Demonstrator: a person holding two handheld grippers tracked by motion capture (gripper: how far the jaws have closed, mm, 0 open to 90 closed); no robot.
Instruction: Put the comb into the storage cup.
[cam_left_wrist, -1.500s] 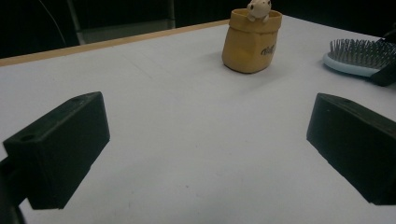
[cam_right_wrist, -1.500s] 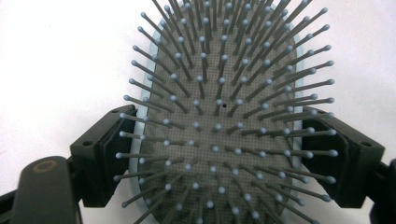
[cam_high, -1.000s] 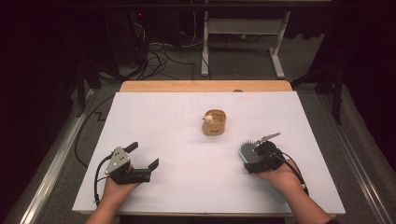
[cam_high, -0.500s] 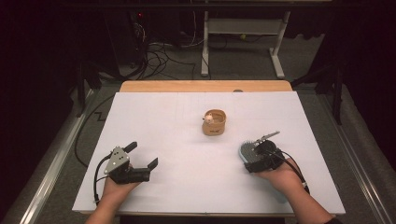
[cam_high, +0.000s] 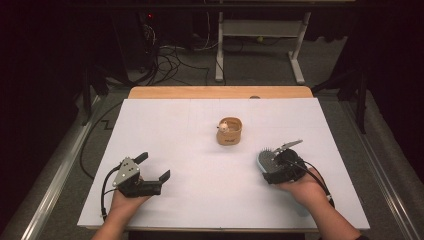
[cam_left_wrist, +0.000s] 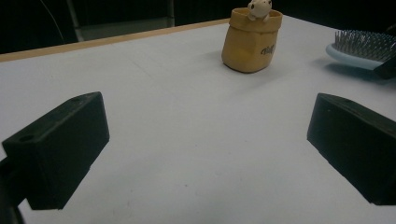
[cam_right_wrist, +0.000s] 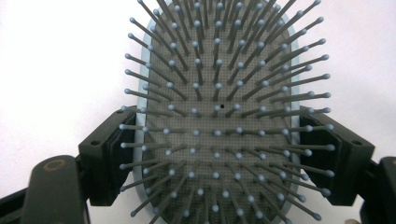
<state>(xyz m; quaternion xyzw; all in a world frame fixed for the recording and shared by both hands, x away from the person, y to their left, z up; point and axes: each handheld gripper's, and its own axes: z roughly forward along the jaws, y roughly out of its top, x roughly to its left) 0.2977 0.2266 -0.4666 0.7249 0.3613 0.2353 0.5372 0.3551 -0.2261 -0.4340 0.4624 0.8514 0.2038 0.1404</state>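
Observation:
A light-blue paddle hairbrush (cam_right_wrist: 219, 70) with grey bristles lies between the jaws of my right gripper (cam_right_wrist: 219, 140). The pads press on both edges of its head. In the high view this gripper (cam_high: 271, 163) rests low at the right of the white table (cam_high: 190, 130), with the hairbrush (cam_high: 264, 159) bristles up. My left gripper (cam_high: 154, 166) sits at the near left, open and holding nothing, as its own view (cam_left_wrist: 205, 154) confirms. A small tan sack-shaped pot (cam_high: 229, 131) with a pale figurine in it stands mid-table, between and beyond both grippers. The left gripper view has that pot (cam_left_wrist: 251, 42) and the hairbrush (cam_left_wrist: 362, 46).
A wooden strip (cam_high: 220, 92) borders the table's far edge. Beyond it are floor cables (cam_high: 170, 60) and a metal stand's legs (cam_high: 260, 45). White surface stretches between the two grippers.

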